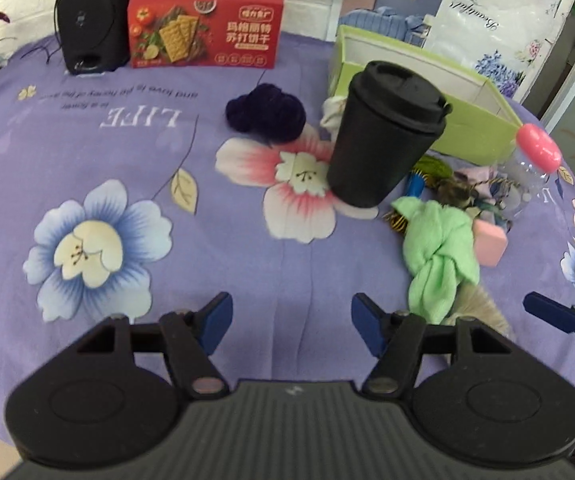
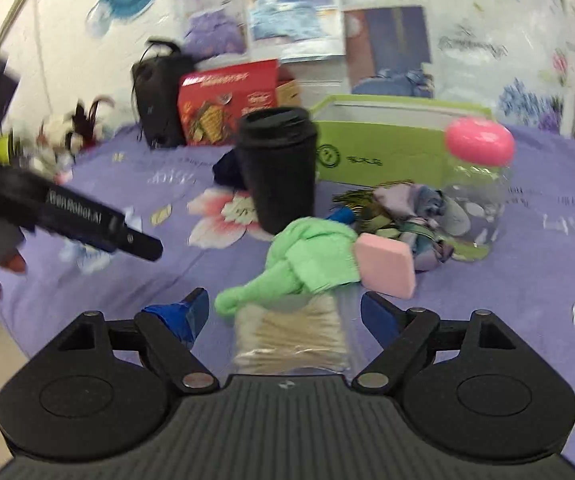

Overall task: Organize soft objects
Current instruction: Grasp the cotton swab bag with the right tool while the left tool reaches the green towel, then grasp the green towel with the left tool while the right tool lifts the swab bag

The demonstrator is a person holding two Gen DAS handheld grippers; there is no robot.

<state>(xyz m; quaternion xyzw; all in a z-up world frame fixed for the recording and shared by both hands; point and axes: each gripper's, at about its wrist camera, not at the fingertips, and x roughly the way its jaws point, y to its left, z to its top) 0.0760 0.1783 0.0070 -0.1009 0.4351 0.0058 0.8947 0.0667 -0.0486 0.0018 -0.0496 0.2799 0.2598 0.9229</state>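
both tools gape wide, gripping nothing: left tool [image 1: 291, 324], right tool [image 2: 285, 316]. knotted green cloth [image 2: 307, 264] lies on the bench [image 1: 127, 140], long axis running from the black cup [image 2: 277, 168] toward the right tool, its thin tail end nearest; pink sponge [image 2: 387, 266] touches it.

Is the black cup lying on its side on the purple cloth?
No. The black cup stands upright with its lid on top, on the purple cloth behind the green towel.
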